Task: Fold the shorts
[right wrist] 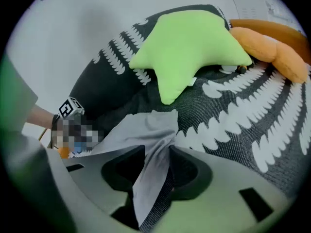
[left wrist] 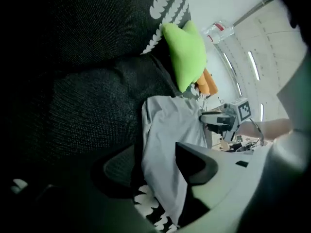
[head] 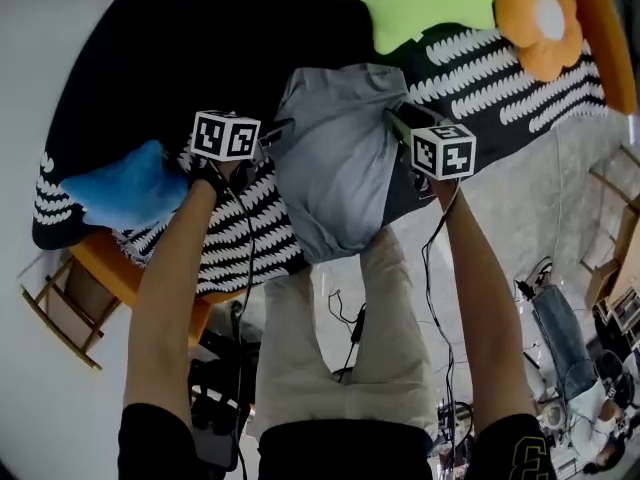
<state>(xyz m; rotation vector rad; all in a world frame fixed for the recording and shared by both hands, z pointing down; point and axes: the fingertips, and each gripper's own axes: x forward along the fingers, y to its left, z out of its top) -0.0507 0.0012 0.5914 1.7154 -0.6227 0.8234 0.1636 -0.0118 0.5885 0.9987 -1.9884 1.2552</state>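
Grey shorts (head: 340, 163) lie crumpled on a black blanket with white feather marks (head: 500, 78), one end hanging over its near edge. My left gripper (head: 272, 131) is at the shorts' left edge. In the left gripper view its jaws (left wrist: 155, 166) stand apart, with the shorts' edge (left wrist: 165, 144) lying between them and the pads not pressing it. My right gripper (head: 400, 123) is at the shorts' right edge. In the right gripper view it (right wrist: 158, 166) is shut on a bunched strip of the grey cloth (right wrist: 150, 174).
A green star pillow (head: 400, 3) and an orange flower pillow (head: 540, 18) lie beyond the shorts. A blue cushion (head: 125, 188) is at the left. The person's legs (head: 340, 348) stand at the blanket's near edge, with cables (head: 350, 323) on the floor.
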